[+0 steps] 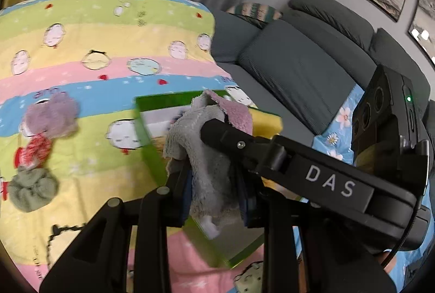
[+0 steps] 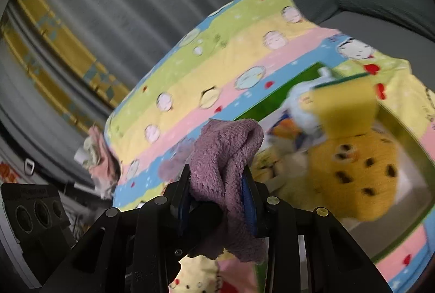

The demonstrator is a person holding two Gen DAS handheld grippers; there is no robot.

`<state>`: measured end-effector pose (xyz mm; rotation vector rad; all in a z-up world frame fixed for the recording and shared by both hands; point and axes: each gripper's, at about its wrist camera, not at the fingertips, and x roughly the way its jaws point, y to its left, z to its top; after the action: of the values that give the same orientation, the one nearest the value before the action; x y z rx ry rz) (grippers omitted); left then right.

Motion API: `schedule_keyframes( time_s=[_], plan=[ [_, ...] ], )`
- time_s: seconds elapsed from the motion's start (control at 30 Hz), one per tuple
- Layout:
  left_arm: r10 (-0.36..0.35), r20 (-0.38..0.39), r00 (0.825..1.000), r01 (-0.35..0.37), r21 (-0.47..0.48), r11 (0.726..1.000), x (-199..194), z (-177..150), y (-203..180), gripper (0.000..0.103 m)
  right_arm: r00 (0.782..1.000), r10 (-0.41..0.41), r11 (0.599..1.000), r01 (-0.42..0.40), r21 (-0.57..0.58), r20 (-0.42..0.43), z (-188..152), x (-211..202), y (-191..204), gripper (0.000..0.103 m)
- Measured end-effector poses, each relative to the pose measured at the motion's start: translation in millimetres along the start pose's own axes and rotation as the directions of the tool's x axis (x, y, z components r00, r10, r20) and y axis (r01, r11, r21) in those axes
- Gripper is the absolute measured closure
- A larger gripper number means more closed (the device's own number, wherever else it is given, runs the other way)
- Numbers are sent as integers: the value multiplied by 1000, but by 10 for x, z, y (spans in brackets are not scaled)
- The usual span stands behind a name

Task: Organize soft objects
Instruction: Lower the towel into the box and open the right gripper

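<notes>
Grey cloth (image 1: 209, 157) clamped in left gripper (image 1: 214, 184); mauve cloth (image 2: 225, 170) pinched in right gripper (image 2: 217, 198). Green box (image 2: 272, 102) seen at 2 o'clock on striped quilt (image 1: 81, 53), yellow plush (image 2: 359, 178) inside.

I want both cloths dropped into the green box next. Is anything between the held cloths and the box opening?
Nothing visible. The fluffy grey cloth and purple cloth hang beside the green box; a yellow spotted plush toy already fills part of it.
</notes>
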<state>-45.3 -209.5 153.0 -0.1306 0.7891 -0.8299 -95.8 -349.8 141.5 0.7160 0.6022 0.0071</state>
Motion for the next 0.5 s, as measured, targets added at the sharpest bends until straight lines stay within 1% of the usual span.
schedule_keyframes(
  time_s=[0.1, 0.17, 0.2, 0.27, 0.3, 0.37, 0.5],
  plan=[
    [-16, -28, 999, 17, 18, 1000, 190, 35, -133, 78, 1000, -19, 1000, 19, 22, -3, 54, 12, -166, 68],
    [-13, -75, 997, 15, 23, 1000, 381, 61, -190, 78, 999, -40, 997, 42, 64, -34, 79, 105, -340, 68],
    [-15, -98, 995, 16, 15, 1000, 450, 52, -186, 78, 997, -55, 994, 60, 89, -58, 89, 161, -440, 68],
    [-16, -148, 989, 15, -7, 1000, 626, 29, -167, 78, 992, -87, 990, 96, 104, -87, 92, 240, -565, 68],
    [-14, -166, 986, 11, -15, 1000, 705, 10, -164, 77, 988, -111, 987, 122, 107, -104, 100, 285, -623, 68],
    [-11, -190, 982, 6, -26, 1000, 815, -13, -163, 77, 984, -131, 983, 145, 113, -121, 98, 335, -694, 68],
    [6, -212, 977, -13, -31, 999, 929, -57, -185, 76, 980, -120, 978, 143, 149, -157, 89, 410, -864, 68]
  ],
)
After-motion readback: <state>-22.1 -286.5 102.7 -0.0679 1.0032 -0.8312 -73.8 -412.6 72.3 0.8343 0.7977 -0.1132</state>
